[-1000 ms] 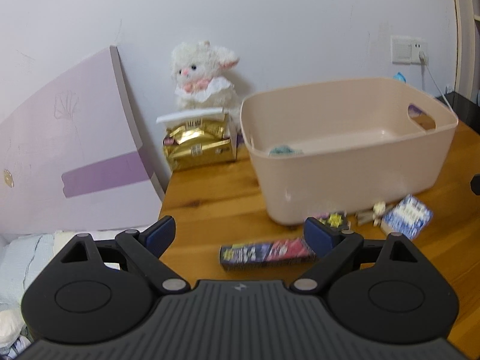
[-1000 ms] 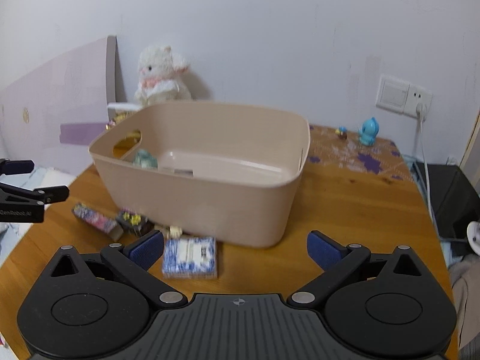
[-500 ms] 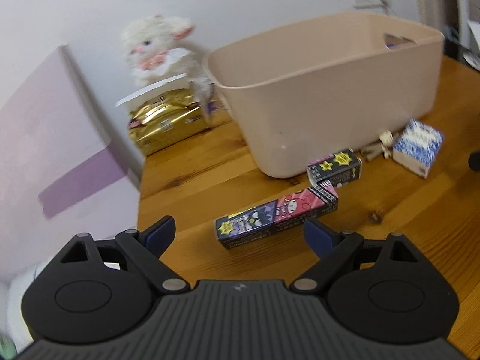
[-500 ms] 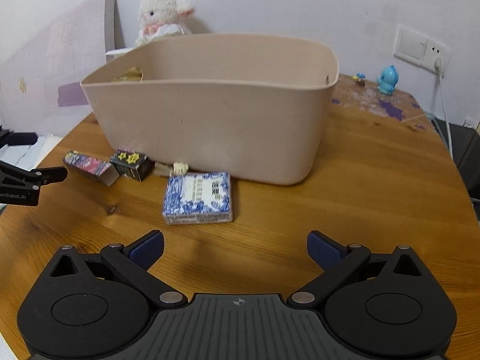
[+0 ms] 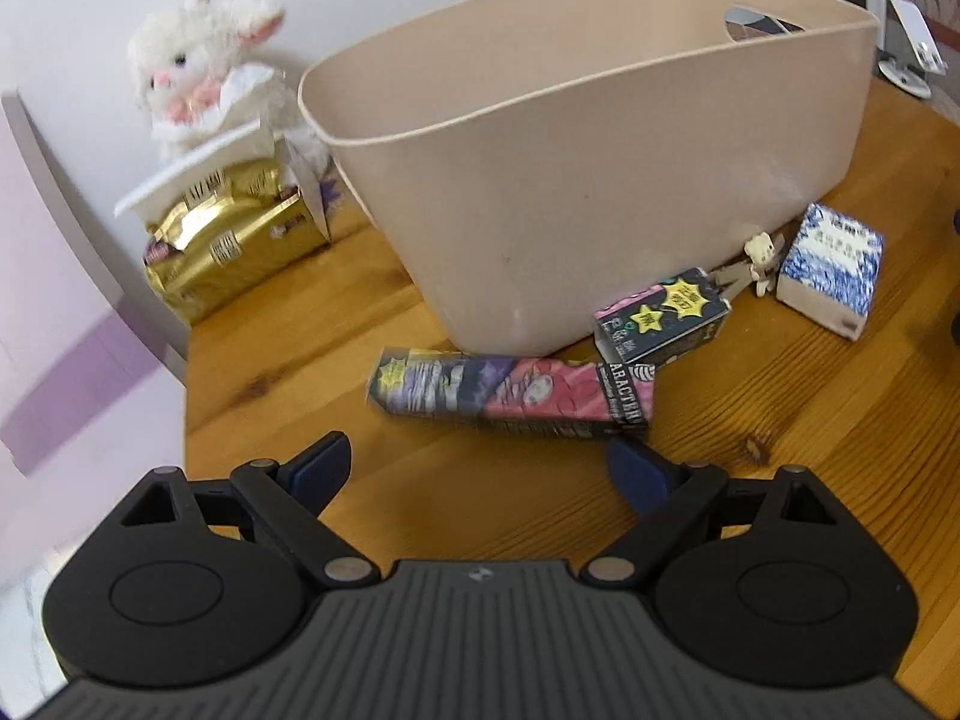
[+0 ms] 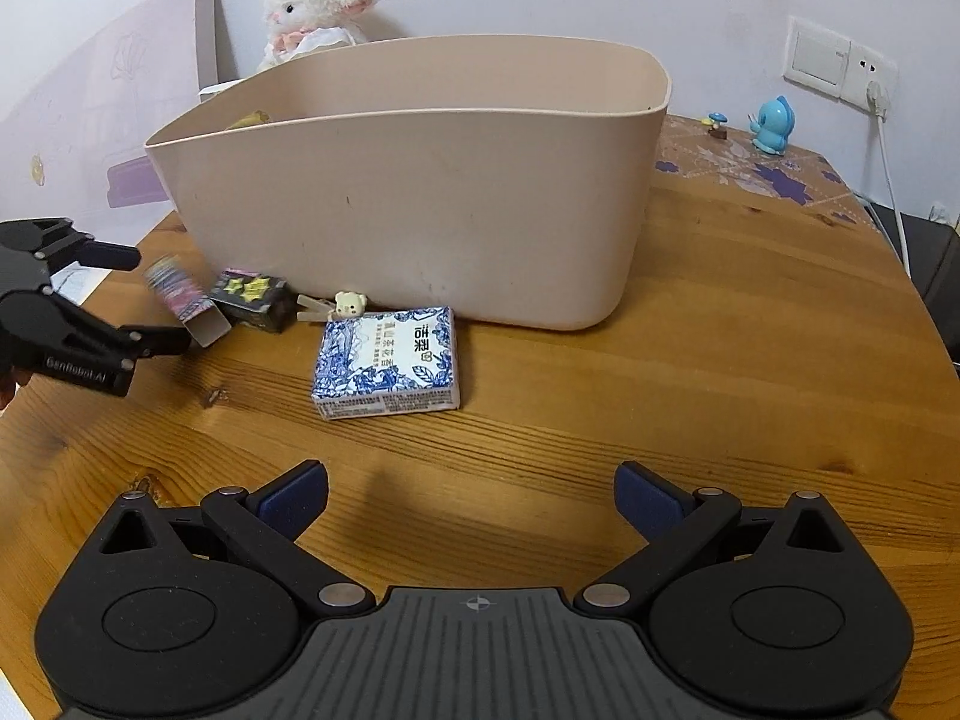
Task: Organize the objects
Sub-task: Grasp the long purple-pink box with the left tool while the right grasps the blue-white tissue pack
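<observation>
A long cartoon-printed box [image 5: 510, 390] lies on the wooden table just ahead of my open left gripper [image 5: 480, 468], which is empty and low over the table. A short dark box with yellow stars [image 5: 663, 315], a small bear clip [image 5: 759, 255] and a blue-and-white tissue pack [image 5: 831, 267] lie along the front of the beige tub [image 5: 600, 180]. In the right wrist view the tissue pack [image 6: 387, 363] lies ahead of my open, empty right gripper [image 6: 471, 495]. The left gripper [image 6: 120, 300] shows there beside the long box [image 6: 183, 297].
A white plush lamb [image 5: 198, 66] sits on a gold packet [image 5: 222, 240] behind the tub on the left, next to a leaning pink board [image 5: 54, 300]. A blue figurine [image 6: 774, 123], a patterned mat [image 6: 756, 174] and a wall socket [image 6: 840, 63] are at the back right.
Both grippers have dropped lower and moved closer to the objects in front of the tub. The left has closed in on the long box, the right on the tissue pack. Both stay open.
</observation>
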